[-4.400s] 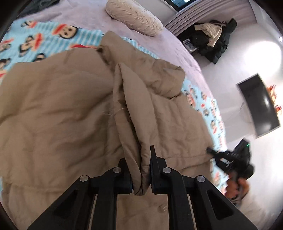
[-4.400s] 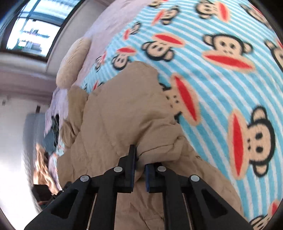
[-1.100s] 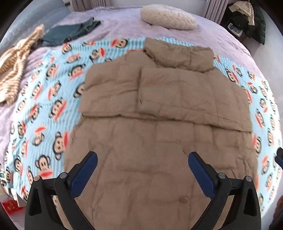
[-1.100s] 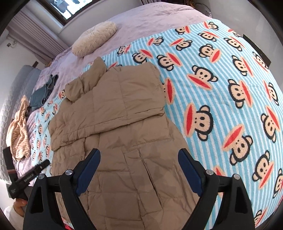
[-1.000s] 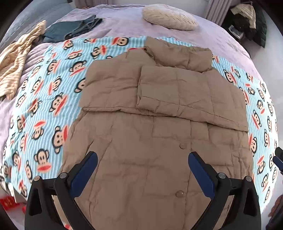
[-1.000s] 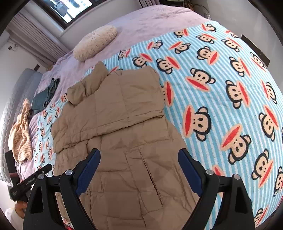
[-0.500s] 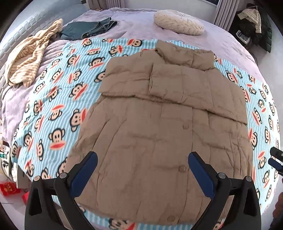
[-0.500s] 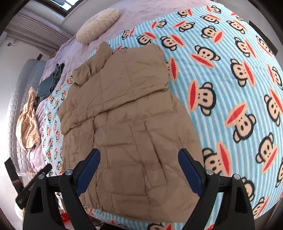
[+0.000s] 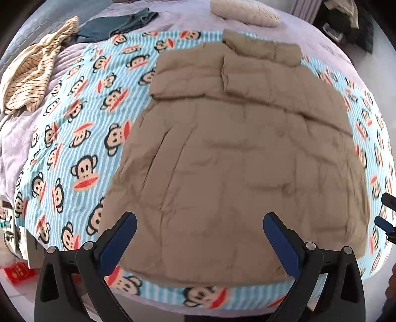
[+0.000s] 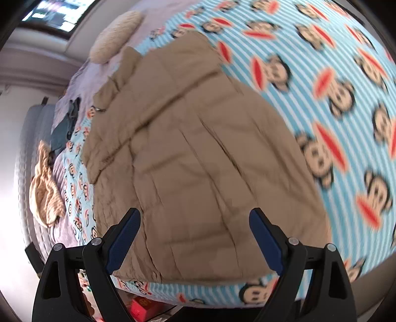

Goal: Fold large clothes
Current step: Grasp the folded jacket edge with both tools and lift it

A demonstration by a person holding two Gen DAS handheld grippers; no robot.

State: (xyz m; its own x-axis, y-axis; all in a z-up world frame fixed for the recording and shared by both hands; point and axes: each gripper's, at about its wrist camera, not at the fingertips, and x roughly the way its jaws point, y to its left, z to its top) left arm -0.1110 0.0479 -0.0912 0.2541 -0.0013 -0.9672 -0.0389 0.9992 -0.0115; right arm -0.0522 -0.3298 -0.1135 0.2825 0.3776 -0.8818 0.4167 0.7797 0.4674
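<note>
fingers (image 9: 118,235): both grippers spread, empty | jacket (image 9: 235,161): no readable label

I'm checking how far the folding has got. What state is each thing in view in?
Tan jacket: flat on the blanket, both sleeves folded across the chest, lower body not yet folded.
Left tongs: wide open, empty.
Right tongs: wide open, empty.
Striped garment: crumpled, unfolded.
Dark jeans: loosely heaped.

Right gripper (image 10: 194,237) hangs over the tan padded jacket (image 10: 198,153), fingers (image 10: 125,234) spread wide with nothing between them. Jacket lies flat on the monkey-print blanket (image 10: 334,104), sleeves seemingly folded across, though it's blurred.
</note>
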